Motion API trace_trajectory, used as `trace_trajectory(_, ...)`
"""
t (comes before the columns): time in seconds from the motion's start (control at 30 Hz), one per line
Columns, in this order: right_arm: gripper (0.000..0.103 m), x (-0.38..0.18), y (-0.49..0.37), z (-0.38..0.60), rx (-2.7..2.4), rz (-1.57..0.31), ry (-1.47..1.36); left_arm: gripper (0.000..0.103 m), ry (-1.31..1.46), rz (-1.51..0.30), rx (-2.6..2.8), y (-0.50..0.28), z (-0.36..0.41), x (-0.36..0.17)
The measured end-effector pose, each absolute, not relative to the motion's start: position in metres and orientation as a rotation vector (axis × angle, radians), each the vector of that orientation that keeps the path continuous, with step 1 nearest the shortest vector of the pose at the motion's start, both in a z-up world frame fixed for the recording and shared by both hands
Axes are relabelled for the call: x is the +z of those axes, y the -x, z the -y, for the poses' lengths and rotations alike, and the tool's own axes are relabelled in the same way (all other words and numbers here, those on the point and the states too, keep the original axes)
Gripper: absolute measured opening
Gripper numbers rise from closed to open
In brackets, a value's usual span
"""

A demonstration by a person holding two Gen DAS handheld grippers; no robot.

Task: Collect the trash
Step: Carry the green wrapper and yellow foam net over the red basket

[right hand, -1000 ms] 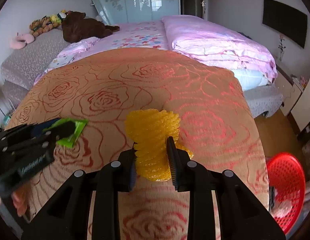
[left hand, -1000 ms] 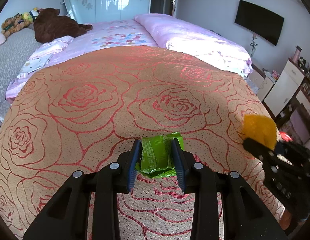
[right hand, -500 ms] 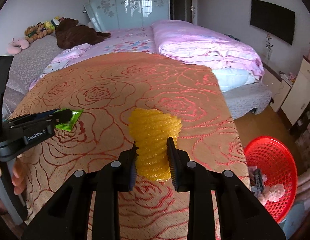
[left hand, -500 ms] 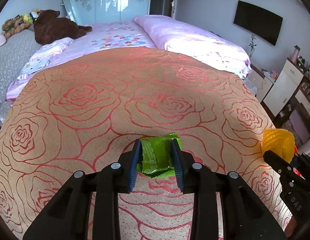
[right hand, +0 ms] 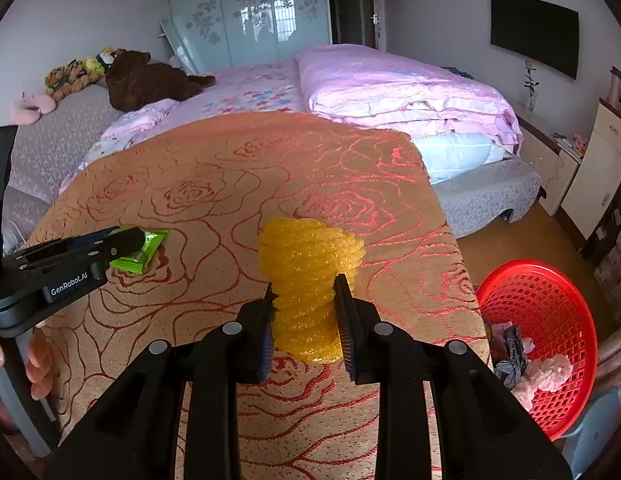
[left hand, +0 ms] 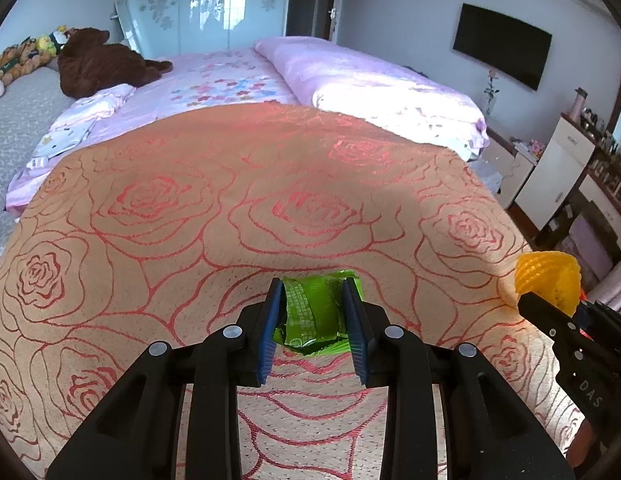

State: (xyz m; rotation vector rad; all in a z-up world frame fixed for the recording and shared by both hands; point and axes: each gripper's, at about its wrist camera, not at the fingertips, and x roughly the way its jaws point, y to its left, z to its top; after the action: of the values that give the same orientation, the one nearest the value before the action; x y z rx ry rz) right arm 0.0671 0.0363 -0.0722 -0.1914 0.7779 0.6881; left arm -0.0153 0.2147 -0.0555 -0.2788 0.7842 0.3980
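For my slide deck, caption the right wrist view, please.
Right gripper clamps yellow foam netting above the rose-patterned cloth, red basket waiting right.

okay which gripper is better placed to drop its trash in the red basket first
Right. The right hand-held gripper, clamping the yellow foam net, is nearer the red basket at the table's right edge; the left hand-held gripper holds the green wrapper farther away.

- Left wrist camera looks close along its fingers, facing the far bed (left hand: 350,80)
- Right wrist camera likewise; both share the rose-patterned cloth (right hand: 230,184)
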Motion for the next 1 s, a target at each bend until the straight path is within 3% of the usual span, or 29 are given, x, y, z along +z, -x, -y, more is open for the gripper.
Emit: trace_trajectory(1.0, 0.026, -0.035, -0.079, 0.018, 0.644, -0.740, 0.086, 0.029, 0.177, -0.706, 0.254, -0.016, -0.152, -0.014)
